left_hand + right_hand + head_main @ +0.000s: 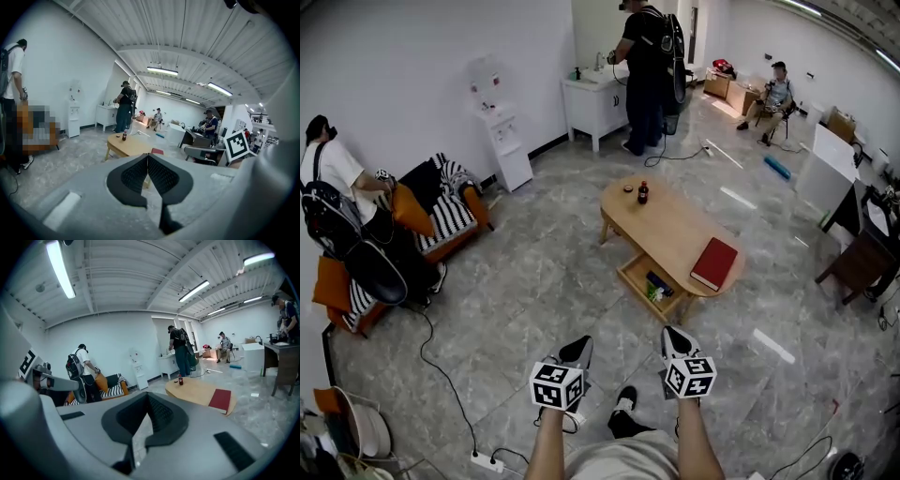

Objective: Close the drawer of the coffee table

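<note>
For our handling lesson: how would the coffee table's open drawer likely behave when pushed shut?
The drawer looks like rigid wood, so it should probably slide, not flex. Small items inside may shift. The upright bottle on the coffee table might wobble if jolted.

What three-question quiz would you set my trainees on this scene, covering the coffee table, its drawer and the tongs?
1. True or false: the drawer of the coffee table is already pushed fully in.
2. Which of these lies on the tabletop? A. a red book; B. a laptop; C. a dinner plate.
3. Fill the gap: the left tongs and the right tongs are both ___ (open or shut), with nothing held.

Key: 1 false, the drawer stands pulled out with things inside; 2 A; 3 shut.
</note>
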{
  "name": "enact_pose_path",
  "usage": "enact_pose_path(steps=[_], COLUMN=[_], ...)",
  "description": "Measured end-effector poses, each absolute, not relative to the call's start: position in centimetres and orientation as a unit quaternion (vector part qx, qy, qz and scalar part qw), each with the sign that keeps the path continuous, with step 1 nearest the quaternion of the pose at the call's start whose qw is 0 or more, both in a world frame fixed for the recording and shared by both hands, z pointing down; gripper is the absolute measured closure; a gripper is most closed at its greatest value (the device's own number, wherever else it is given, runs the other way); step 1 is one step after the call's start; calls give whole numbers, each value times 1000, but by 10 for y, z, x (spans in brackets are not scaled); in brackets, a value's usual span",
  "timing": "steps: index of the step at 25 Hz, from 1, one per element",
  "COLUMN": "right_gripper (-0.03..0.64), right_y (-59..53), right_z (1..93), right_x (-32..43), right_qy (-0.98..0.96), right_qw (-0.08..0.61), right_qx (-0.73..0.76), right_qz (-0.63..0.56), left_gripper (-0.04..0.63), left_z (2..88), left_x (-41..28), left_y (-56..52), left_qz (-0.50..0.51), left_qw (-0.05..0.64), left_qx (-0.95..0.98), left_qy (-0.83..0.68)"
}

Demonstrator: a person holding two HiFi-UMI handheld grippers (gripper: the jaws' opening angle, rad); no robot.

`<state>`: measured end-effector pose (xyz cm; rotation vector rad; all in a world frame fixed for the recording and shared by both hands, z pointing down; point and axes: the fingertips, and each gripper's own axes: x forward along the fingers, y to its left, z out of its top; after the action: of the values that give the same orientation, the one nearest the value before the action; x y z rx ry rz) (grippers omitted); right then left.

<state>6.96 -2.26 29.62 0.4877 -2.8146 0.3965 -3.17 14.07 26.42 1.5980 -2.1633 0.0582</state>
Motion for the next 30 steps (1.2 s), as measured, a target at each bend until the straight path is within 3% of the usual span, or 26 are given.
enact_pose_path(steps=[14, 30], right_gripper=[601, 601], right_y=[-106, -156], right_z=[301, 327], right_x=[-36, -41], right_qy=[-969, -957], right_qw=[125, 132], right_qx=[155, 204], right_qz=[144, 159], left_gripper=[586, 586], left_z=[267, 290], left_x=[-123, -148], left_y=[46, -17], left_qz=[53, 48], left_qw=[223, 236], left_qx=[578, 606], left_qy=[-783, -758])
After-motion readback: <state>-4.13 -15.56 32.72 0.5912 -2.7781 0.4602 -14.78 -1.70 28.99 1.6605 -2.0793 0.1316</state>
